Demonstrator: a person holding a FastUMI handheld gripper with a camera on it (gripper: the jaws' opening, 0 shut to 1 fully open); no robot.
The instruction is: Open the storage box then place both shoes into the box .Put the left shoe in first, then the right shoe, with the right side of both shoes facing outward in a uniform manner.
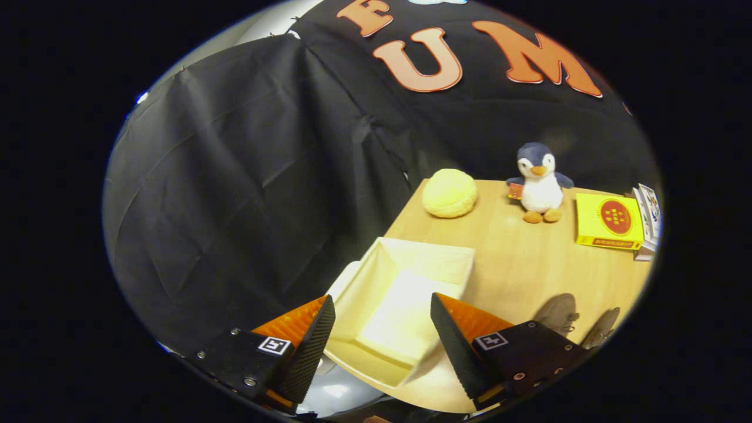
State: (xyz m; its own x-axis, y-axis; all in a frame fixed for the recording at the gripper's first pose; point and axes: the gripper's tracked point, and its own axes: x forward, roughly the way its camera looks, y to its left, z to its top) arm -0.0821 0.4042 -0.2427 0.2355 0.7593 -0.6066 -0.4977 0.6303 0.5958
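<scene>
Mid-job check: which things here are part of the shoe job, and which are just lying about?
Job things: storage box, open, between the fingers of the open gripper; two shoes on the table, right of the box.

Lying about: plush penguin, round yellow cushion, yellow box, small cartons.

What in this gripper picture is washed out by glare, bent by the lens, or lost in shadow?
Gripper view: the open storage box glares pale between the open gripper fingers; fisheye bends the table edge; two shoes sit dim beyond the right finger; the penguin toy stays sharp.
</scene>
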